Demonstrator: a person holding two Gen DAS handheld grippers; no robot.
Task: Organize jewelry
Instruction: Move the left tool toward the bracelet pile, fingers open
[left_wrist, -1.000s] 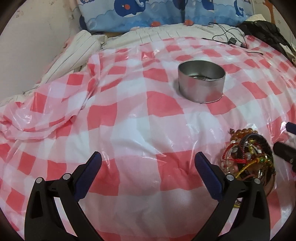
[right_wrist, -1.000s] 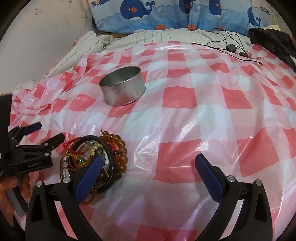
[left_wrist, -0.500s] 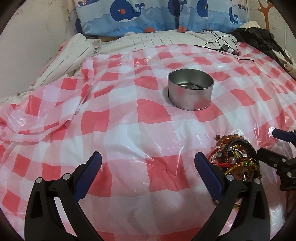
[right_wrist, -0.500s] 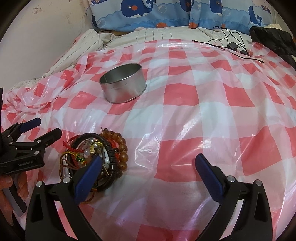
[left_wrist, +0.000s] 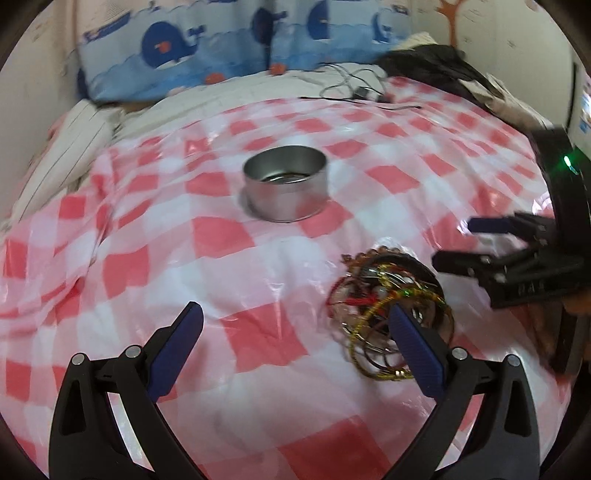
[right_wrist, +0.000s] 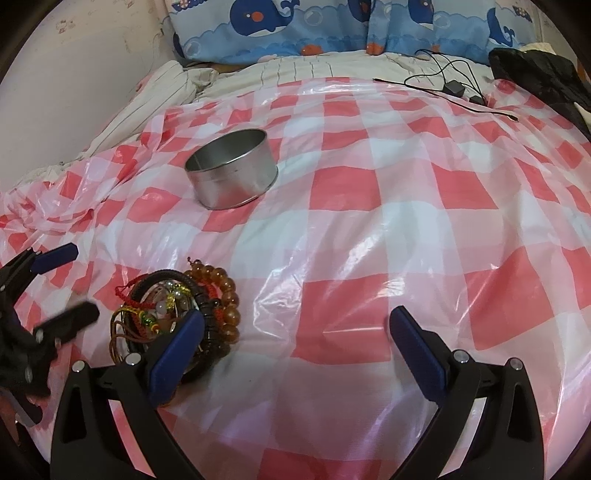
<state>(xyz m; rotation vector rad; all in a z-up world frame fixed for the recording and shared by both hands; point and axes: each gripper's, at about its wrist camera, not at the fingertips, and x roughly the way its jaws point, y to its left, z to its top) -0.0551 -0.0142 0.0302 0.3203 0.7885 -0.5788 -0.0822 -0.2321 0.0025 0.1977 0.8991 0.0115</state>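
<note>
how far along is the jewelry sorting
Barely started. The round silver tin seems to hold something already, though it is blurred. Both the left gripper and the right gripper are open and hold nothing. The tangled pile of beaded bracelets and cords lies on the red-checked plastic sheet, waiting.

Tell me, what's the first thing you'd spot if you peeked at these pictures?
Probably the tangled pile of bracelets, bright beads and cords heaped on the red-checked plastic sheet. Behind it stands a shiny round tin, and the open left gripper and right gripper hang beside the pile.
</note>
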